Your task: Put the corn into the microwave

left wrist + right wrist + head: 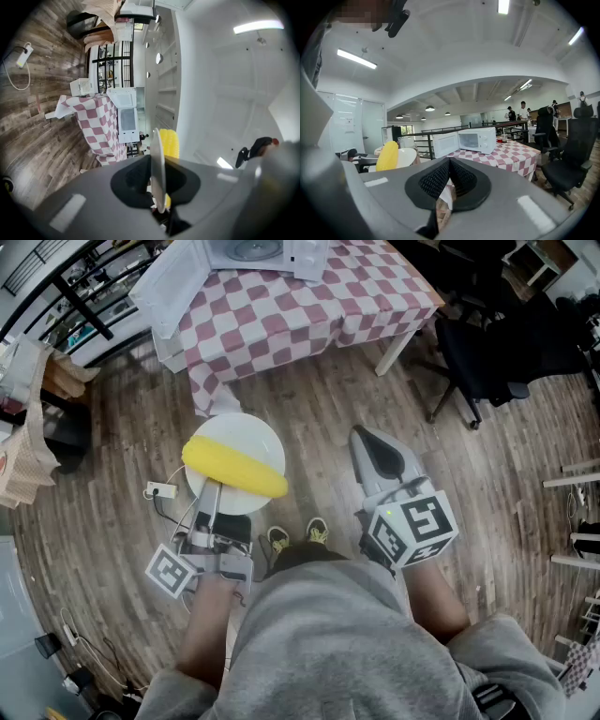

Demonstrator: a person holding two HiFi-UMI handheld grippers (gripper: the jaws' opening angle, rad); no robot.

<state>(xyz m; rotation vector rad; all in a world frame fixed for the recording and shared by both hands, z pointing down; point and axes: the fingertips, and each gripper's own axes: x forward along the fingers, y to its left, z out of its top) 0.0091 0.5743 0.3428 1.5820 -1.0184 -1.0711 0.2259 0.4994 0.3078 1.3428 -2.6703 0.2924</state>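
Note:
A yellow corn cob (pixel 234 468) lies on a round white plate (pixel 240 432) held over the wooden floor. My left gripper (pixel 211 501) is shut on the plate's near rim. In the left gripper view the plate (pixel 157 159) shows edge-on between the jaws, with the corn (pixel 169 143) behind it. My right gripper (pixel 367 442) hangs to the right of the plate, shut with nothing in it. The white microwave (pixel 267 253) stands on the checkered table (pixel 309 306) ahead, its door (pixel 173 287) swung open. The right gripper view shows the microwave (pixel 476 139), the corn (pixel 387 155) and the plate (pixel 407 157).
Black office chairs (pixel 497 352) stand right of the table. A white power strip (pixel 159 490) with its cable lies on the floor by the plate. Black railings and shelves (pixel 75 296) run along the left. People stand far off in the room (pixel 522 110).

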